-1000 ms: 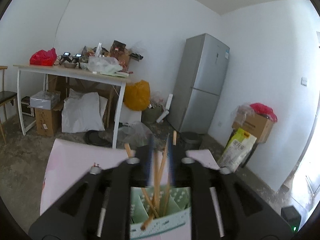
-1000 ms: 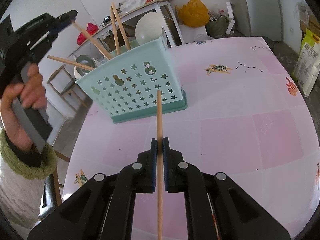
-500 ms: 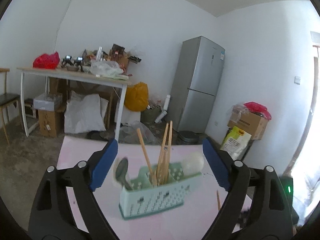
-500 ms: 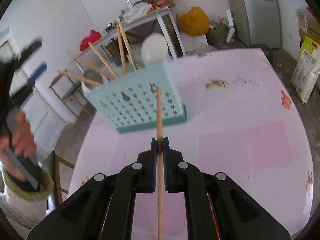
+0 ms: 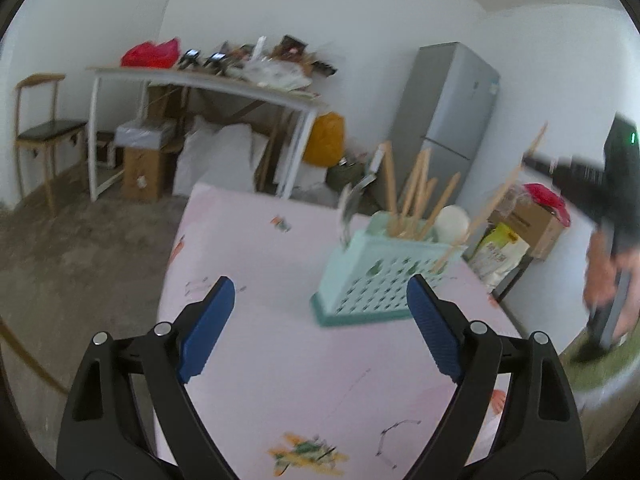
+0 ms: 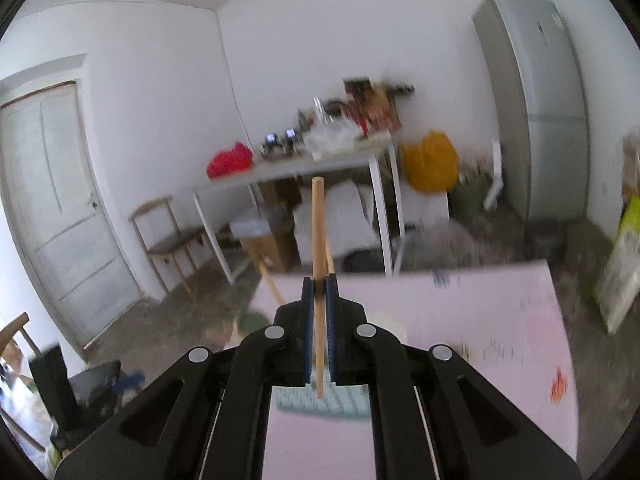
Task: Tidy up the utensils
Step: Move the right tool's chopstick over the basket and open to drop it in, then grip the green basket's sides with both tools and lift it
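Wooden and pale, a single chopstick [image 6: 319, 236] is pinched between the blue pads of the right tool [image 6: 319, 292], its long axis running straight up toward 12 o'clock in the right wrist view, blunt top end high above the pads and lower end poking out beneath them. Below it, at 6 o'clock, a strip of the mint-green utensil basket [image 6: 320, 402] shows on the pink table [image 6: 460, 312].

From the left wrist view the left tool [image 5: 316, 292] stands wide apart with nothing between its pads. The basket [image 5: 376, 280] sits toward 2 o'clock on the table [image 5: 260, 248], holding a bundle of chopsticks [image 5: 412, 196] that lean upward toward 1 o'clock, beside a spoon [image 5: 350, 204] and a white round-headed utensil [image 5: 452, 220].
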